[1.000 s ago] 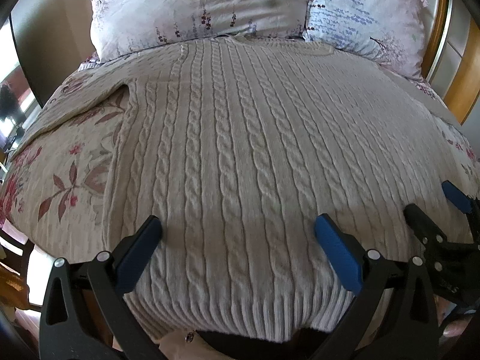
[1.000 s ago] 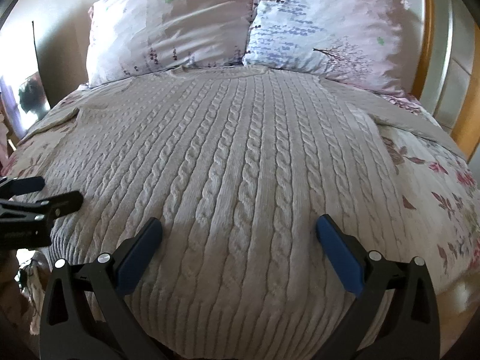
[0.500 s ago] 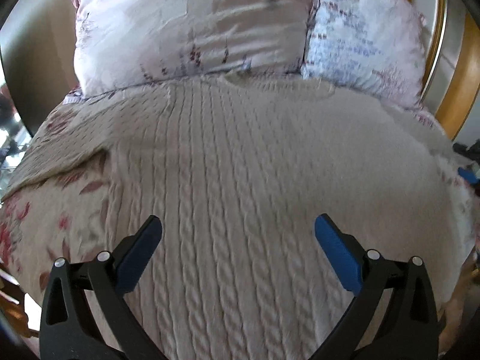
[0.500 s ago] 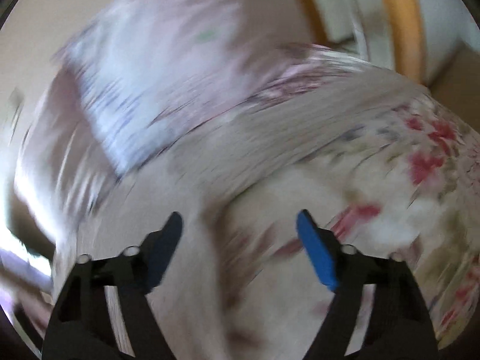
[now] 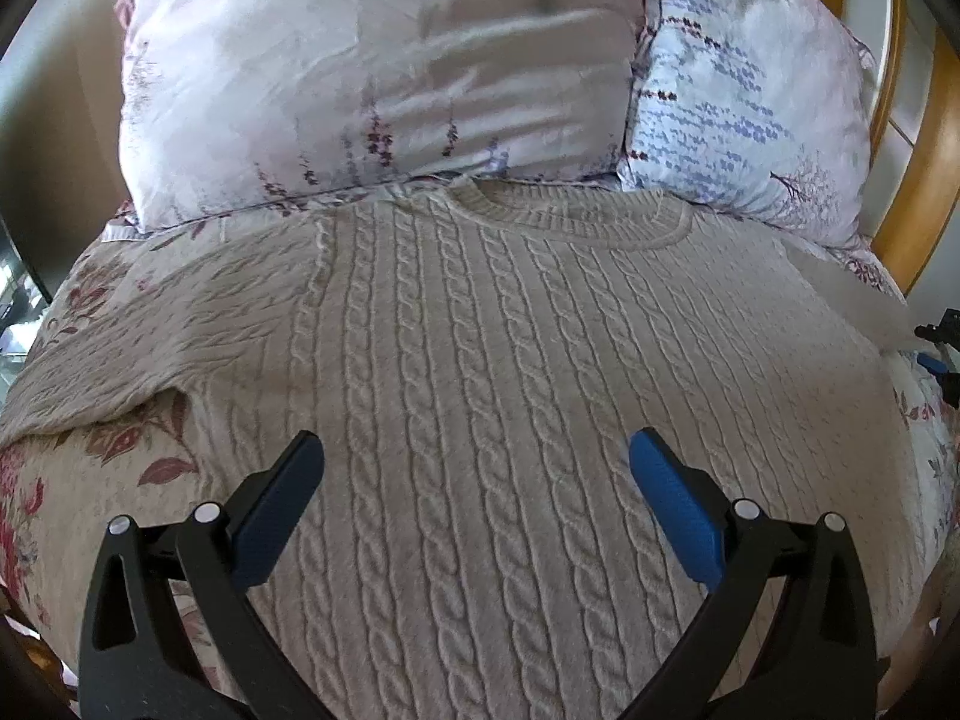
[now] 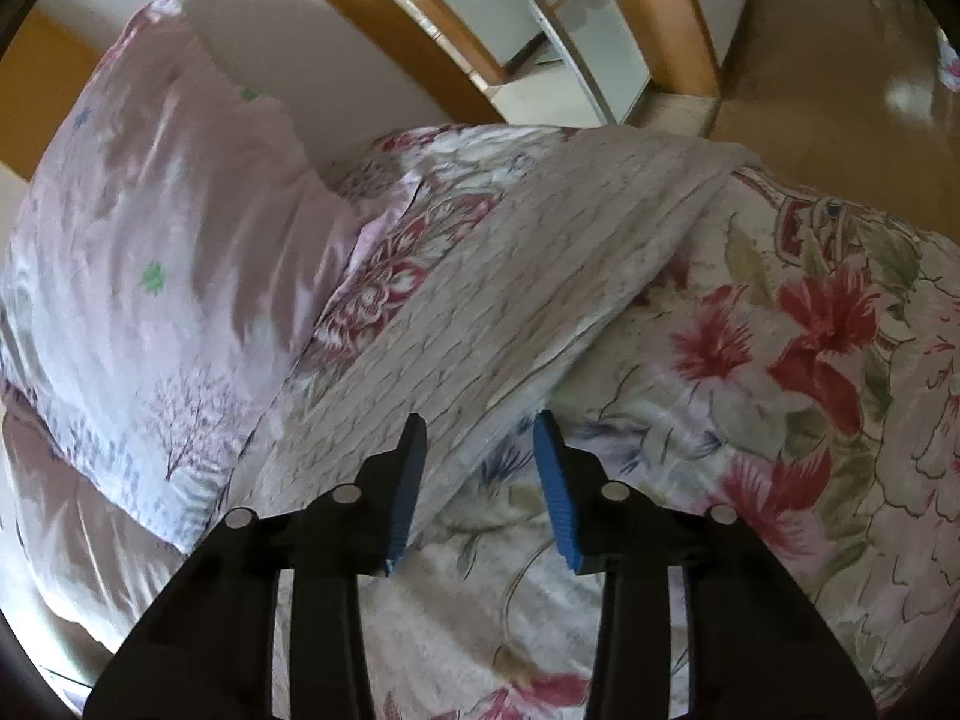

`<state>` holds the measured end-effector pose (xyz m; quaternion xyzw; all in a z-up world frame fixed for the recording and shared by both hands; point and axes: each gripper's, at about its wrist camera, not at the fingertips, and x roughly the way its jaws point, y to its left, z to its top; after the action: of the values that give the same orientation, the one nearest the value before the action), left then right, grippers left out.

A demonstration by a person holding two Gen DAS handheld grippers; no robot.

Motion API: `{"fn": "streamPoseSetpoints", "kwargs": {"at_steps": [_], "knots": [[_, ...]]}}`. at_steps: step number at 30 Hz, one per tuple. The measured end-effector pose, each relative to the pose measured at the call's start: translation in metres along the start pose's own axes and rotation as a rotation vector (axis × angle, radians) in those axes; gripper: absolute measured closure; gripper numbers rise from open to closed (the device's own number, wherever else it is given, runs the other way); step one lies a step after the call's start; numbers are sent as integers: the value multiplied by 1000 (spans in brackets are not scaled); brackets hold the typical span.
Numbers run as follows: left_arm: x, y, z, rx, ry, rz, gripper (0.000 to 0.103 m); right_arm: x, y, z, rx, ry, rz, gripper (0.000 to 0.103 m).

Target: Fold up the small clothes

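Note:
A cream cable-knit sweater [image 5: 510, 372] lies flat on the bed, collar toward the pillows, its left sleeve [image 5: 138, 354] spread out to the left. My left gripper [image 5: 474, 468] is wide open and empty above the sweater's body. In the right wrist view the sweater's right sleeve [image 6: 540, 276] stretches away across the floral bedspread. My right gripper [image 6: 480, 438] is open, jaws partly closed in, just over the sleeve's near edge, holding nothing. The right gripper [image 5: 939, 354] also shows at the right edge of the left wrist view.
Two floral pillows [image 5: 384, 72] [image 5: 750, 96] stand against the wooden headboard [image 5: 918, 192]. The floral bedspread [image 6: 780, 420] covers the bed. A wooden floor [image 6: 828, 78] lies beyond the bed's right side.
My left gripper has moved up from the hem toward the collar. My right gripper has swung right to the right sleeve and its jaws have narrowed.

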<state>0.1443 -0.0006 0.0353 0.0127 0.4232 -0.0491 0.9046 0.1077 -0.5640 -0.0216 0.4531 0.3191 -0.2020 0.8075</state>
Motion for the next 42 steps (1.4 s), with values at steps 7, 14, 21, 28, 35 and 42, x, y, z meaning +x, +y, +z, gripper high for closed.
{"fn": "streamPoseSetpoints", "kwargs": {"at_steps": [7,14,21,28,35,42], "knots": [[12,-3,1,-14,11,-39,2,5,-2,11,-4,-58,-56,76],[20,9,1,-100,21,-140,2,1,21,10,-141,-129,-78,94],[18,10,2,-98,-21,-150,2,-44,112,-25,-475,-250,64,94],[16,7,0,-79,-32,-175,2,-31,192,-131,-800,-66,235,94],[11,10,-3,-61,-29,-197,2,23,193,-187,-837,178,179,84],[3,23,-3,-96,-69,-232,2,-18,132,-137,-410,241,382,44]]}}
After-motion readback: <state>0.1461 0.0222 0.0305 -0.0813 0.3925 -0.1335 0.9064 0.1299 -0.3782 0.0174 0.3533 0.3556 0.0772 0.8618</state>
